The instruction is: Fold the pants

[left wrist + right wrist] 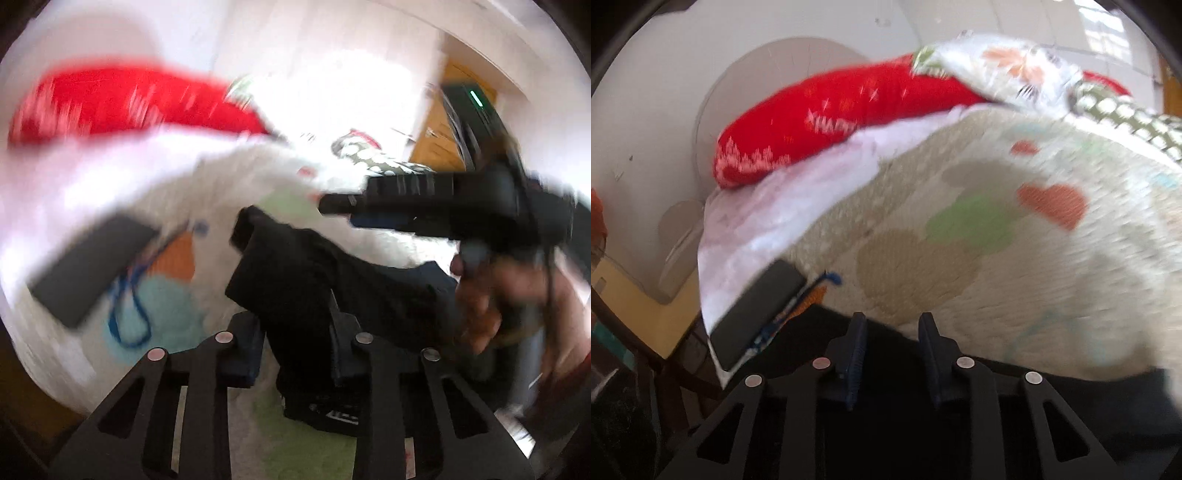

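- Between the two fingers of the left tongs sits a bunch of the dark pants. The fingers are partly closed and seem to pinch the cloth, though the blur makes the touch hard to check.
- From that grip, the pants hang up off the bed and stretch to the right, toward the right tongs.
- The right tongs have their fingers a little apart. Dark cloth lies under and behind them, but I cannot tell if they pinch any of it.
- In the left view, the right tongs show as a long black tool, held by a hand near the far end of the pants.
- Around the pants is a pale blanket with green, tan and orange shapes on it.
- A flat dark phone lies near the bed's left edge, just beside a blue cord.
- Farther back sit a red pillow and a pale flowered pillow.
- My guess on the step: the pants are being lifted and pulled straight, so the fold has not been made yet.
- Next, I think both tongs need a firm hold on the cloth, then lay it flat on the blanket, away from the phone, and bring one end over the other.
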